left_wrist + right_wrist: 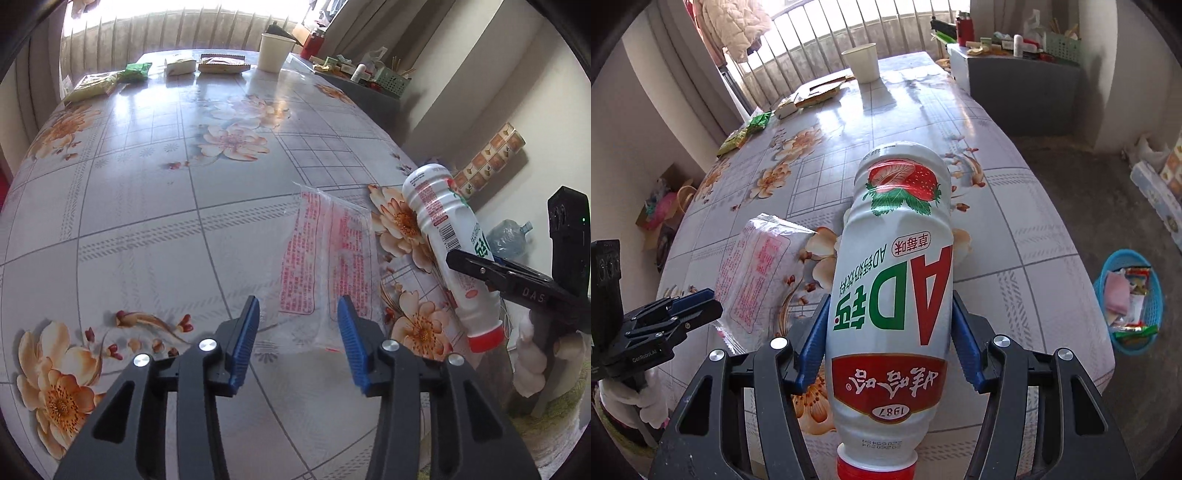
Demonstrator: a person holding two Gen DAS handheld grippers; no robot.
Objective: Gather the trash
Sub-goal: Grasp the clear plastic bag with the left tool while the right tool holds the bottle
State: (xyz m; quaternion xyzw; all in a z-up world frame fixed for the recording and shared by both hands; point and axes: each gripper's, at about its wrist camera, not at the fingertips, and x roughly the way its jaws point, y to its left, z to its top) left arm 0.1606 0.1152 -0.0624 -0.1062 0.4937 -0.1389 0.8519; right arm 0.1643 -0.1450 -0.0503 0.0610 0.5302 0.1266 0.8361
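Note:
My right gripper point(888, 317) is shut on a white drink bottle point(894, 280) with a strawberry label and red cap, held over the table with the cap toward me. The bottle also shows in the left wrist view point(447, 236), with the right gripper point(476, 264) clamped on it. My left gripper point(297, 325) is open and empty, just above the table, its fingers either side of the near end of a clear plastic wrapper point(325, 258) with red print. The wrapper point(757, 273) lies flat left of the bottle. The left gripper point(698, 306) shows beside it.
A flowered tablecloth covers the table point(147, 184). At its far end stand a paper cup point(275, 51) and several snack packets point(221, 64). A blue basket point(1130, 299) with trash sits on the floor right of the table. A grey cabinet point(1023, 85) stands behind.

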